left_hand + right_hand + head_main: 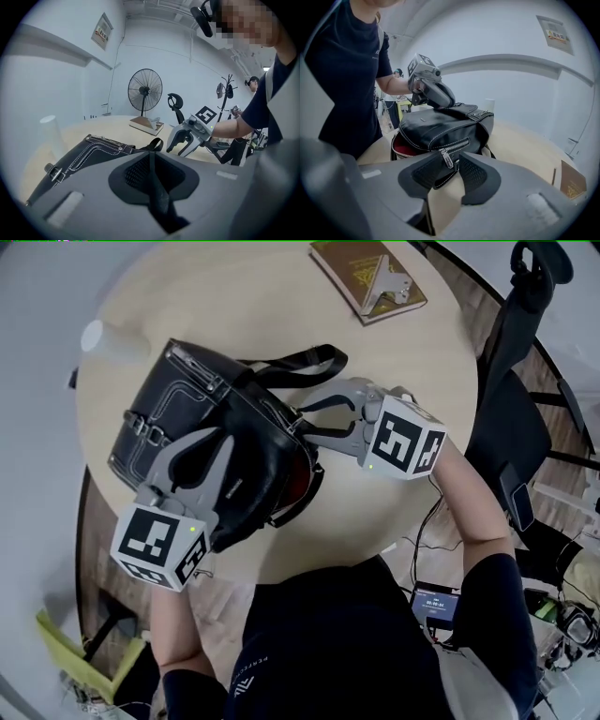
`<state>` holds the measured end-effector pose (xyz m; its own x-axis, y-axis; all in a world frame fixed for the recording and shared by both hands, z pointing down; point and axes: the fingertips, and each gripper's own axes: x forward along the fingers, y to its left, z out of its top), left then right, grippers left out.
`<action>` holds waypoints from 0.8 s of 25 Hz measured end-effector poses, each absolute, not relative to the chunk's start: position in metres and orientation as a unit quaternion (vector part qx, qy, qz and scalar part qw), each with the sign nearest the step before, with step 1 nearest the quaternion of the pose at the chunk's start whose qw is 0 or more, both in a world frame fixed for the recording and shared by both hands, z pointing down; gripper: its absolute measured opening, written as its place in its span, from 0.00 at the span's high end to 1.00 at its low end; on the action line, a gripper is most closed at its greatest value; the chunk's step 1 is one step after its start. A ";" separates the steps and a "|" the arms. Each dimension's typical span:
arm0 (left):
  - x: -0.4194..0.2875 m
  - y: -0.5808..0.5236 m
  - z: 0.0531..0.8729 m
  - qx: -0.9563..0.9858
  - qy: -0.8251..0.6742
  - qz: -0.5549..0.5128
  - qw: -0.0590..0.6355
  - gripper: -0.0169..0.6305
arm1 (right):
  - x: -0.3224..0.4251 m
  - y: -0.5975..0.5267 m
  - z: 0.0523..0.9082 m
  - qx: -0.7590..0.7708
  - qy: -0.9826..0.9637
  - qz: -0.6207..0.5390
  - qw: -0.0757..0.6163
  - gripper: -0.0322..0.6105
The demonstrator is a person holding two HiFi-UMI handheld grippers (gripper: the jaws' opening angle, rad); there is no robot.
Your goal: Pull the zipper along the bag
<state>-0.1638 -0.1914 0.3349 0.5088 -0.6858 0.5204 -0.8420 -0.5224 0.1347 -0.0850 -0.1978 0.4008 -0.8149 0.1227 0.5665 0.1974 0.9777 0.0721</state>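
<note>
Though the head view hides the silver zipper pull (447,158), the right gripper (452,169) holds spread jaws either side of it, unclamped; the left gripper (152,165) pinches a strip of the black leather bag (216,442) on the round pale wooden table (281,296).

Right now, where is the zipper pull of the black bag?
In the right gripper view, the zipper pull hangs from the black bag's near end, between the right gripper's open jaws.

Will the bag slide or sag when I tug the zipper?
Probably sags: the bag looks like soft leather, its mouth gaping. Unlikely to slide, since the left gripper pinches it. The zipper pull hangs loose, so may swing.
</note>
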 end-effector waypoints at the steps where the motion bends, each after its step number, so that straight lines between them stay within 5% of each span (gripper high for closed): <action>1: -0.162 -0.194 0.334 0.850 -0.446 0.207 0.191 0.89 | -0.086 -0.198 0.401 -0.092 -0.948 -0.070 0.297 0.76; 20: -0.154 -0.199 0.340 0.869 -0.406 0.178 0.221 0.93 | -0.095 -0.173 0.419 -0.221 -0.884 -0.145 0.386 0.88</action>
<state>-0.1543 -0.1993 0.3397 0.6068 -0.6266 0.4891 -0.7840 -0.5731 0.2385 -0.0953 -0.1728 0.4193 -0.6045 0.2780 0.7465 0.5024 0.8603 0.0864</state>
